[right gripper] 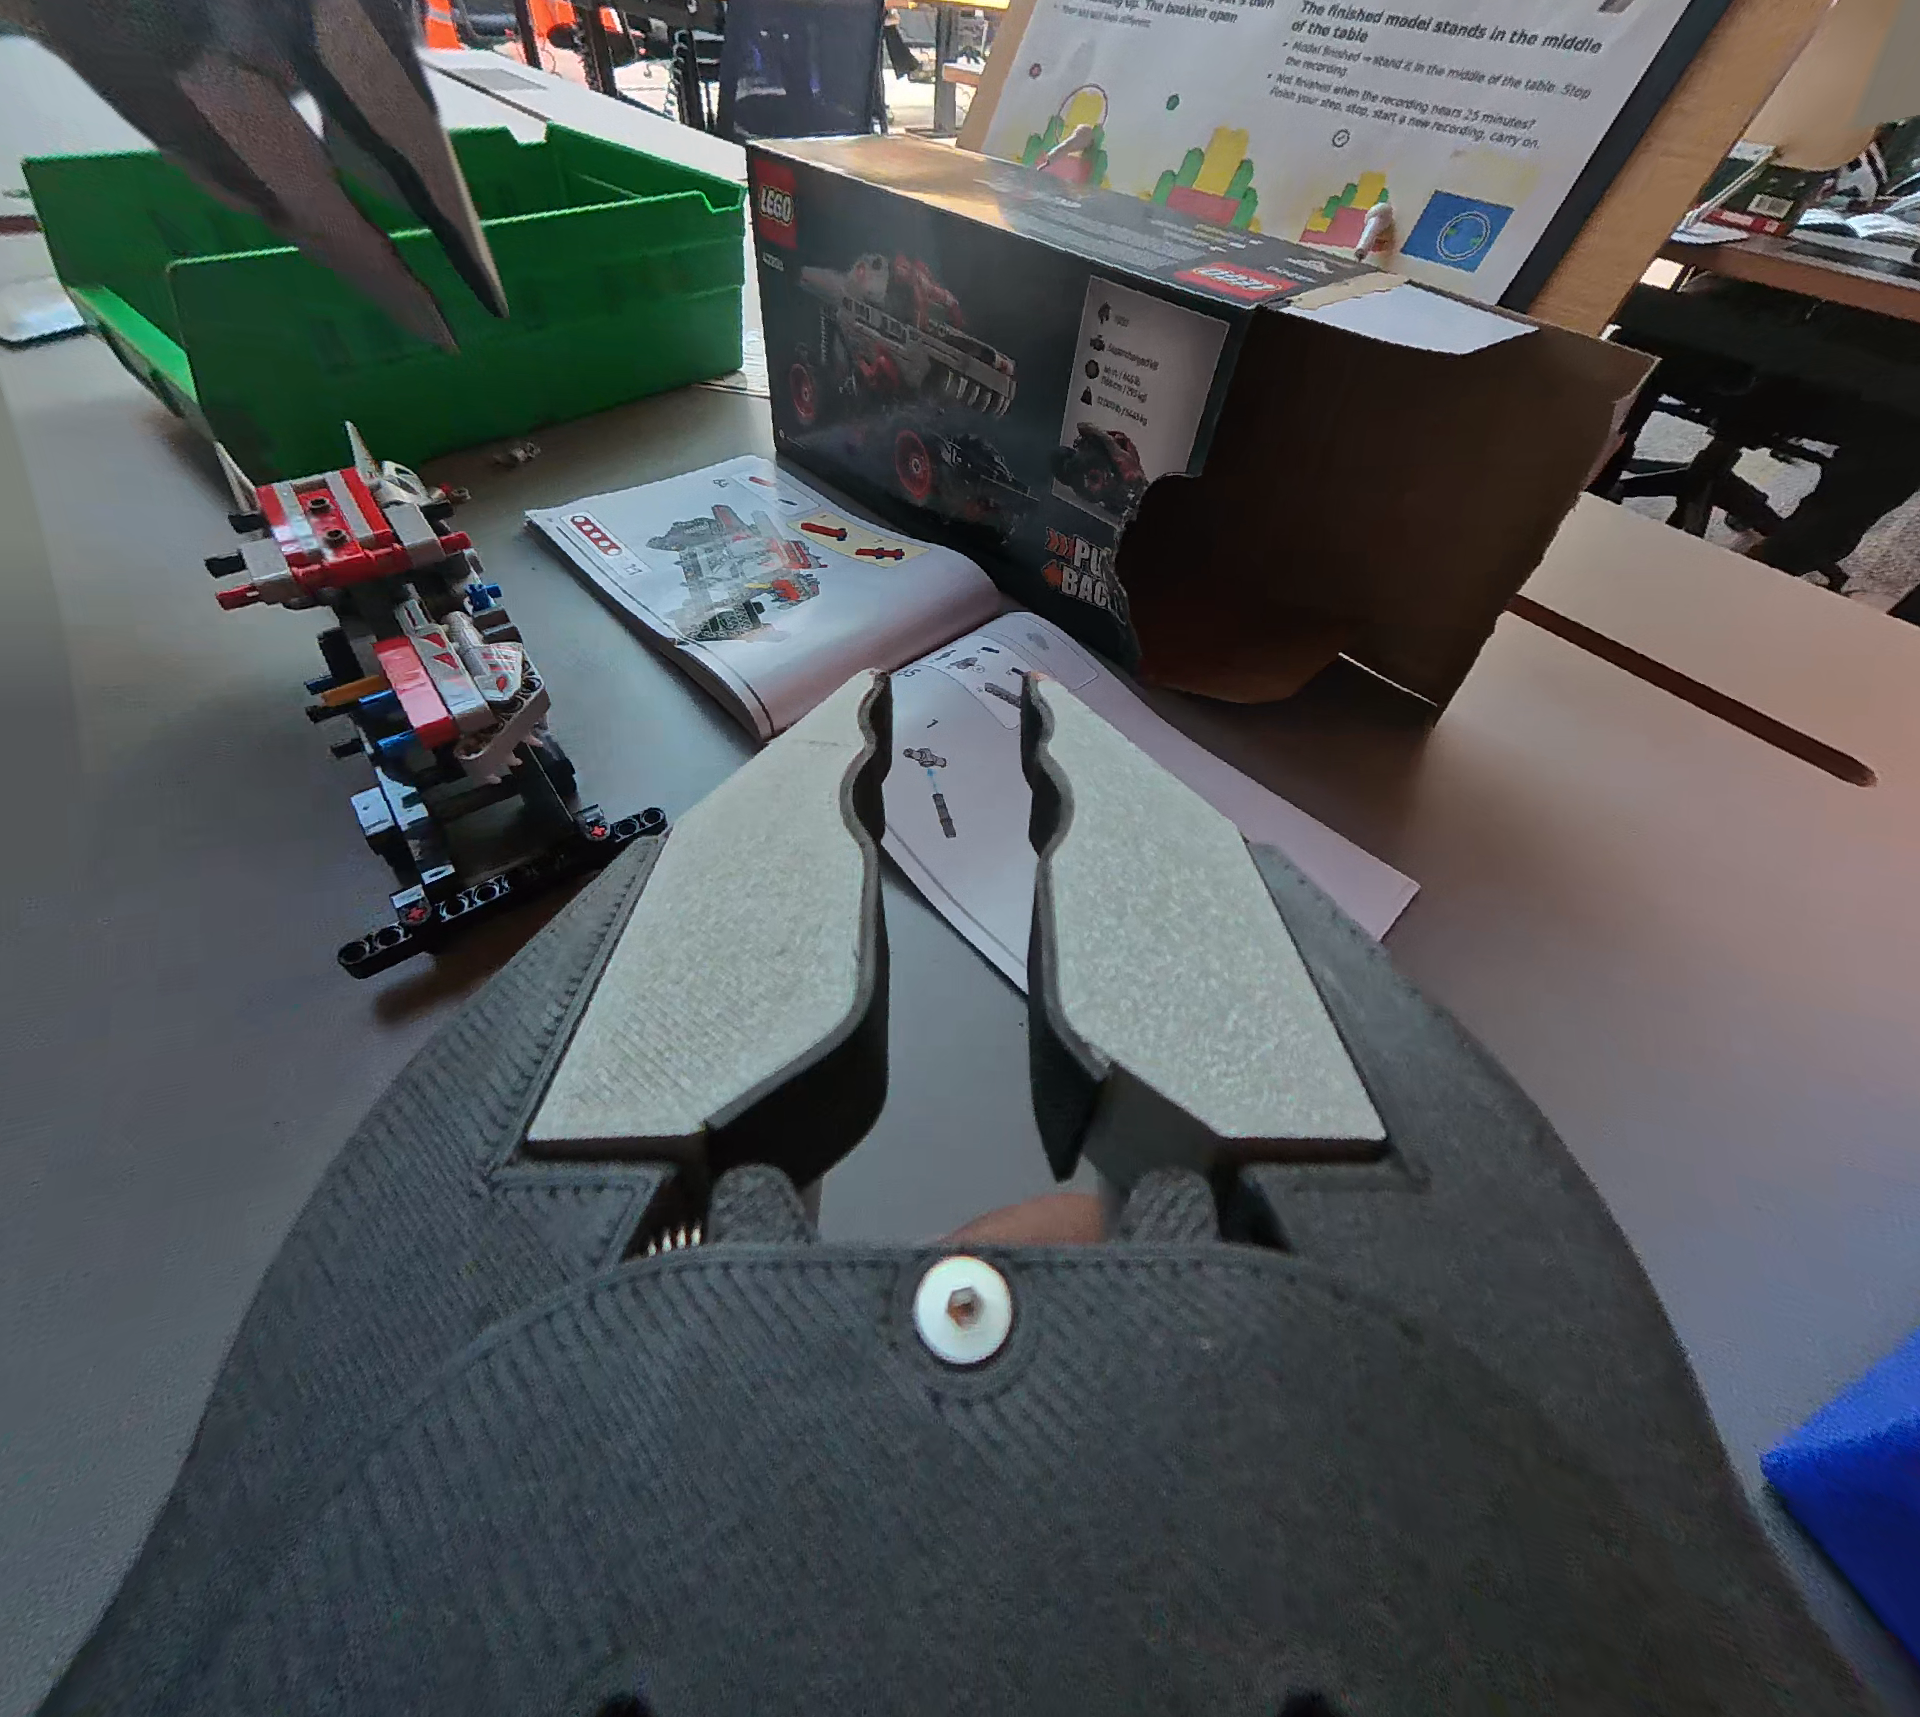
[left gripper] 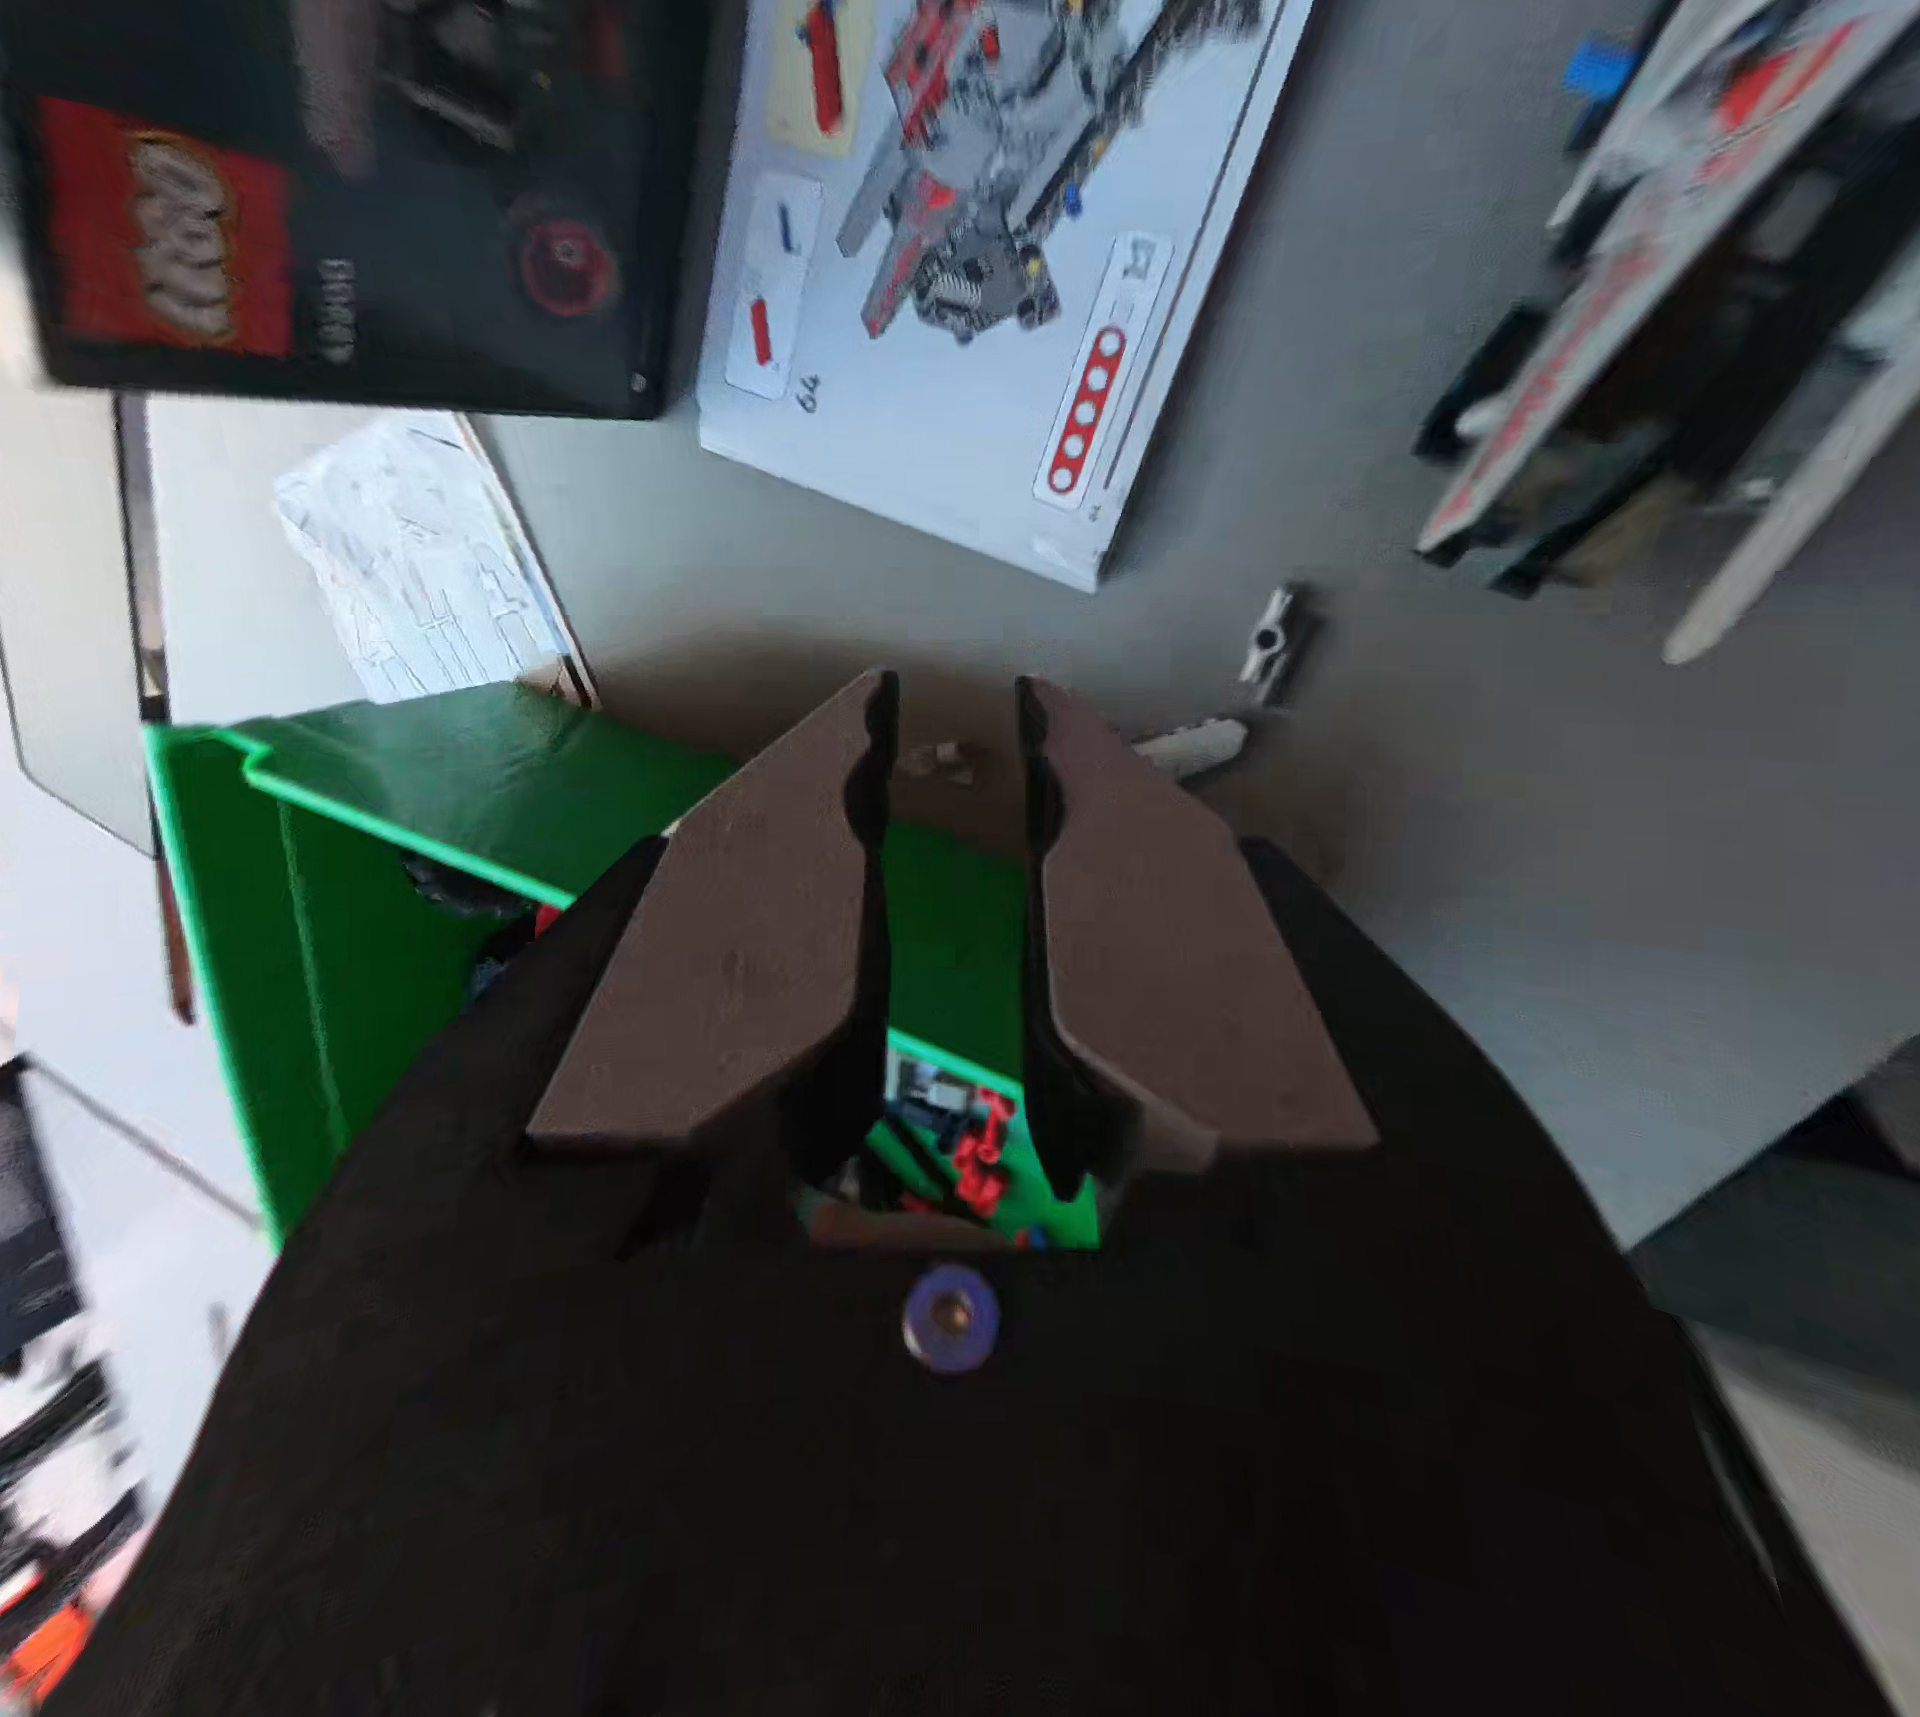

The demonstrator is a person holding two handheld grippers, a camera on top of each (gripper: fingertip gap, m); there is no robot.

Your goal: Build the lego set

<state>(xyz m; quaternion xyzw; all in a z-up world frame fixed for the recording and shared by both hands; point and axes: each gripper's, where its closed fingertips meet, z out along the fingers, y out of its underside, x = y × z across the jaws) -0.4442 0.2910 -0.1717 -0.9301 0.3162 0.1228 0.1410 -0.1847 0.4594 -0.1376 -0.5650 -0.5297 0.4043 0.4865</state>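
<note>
Hovering over the green parts bin [left gripper: 343,846], the left gripper [left gripper: 951,711] has released, empty fingers, probably to fetch a piece; the right gripper [right gripper: 956,701], also released, waits near the half-built model [right gripper: 416,659] on the worktop [right gripper: 1558,940].

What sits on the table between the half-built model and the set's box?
The open instruction booklet lies flat between the half-built model and the set's box, as the right wrist view shows.

Green bin [right gripper: 468,285], black set box [right gripper: 935,337] with red logo, red-white-black model [right gripper: 416,680], white booklet [right gripper: 769,597].
</note>
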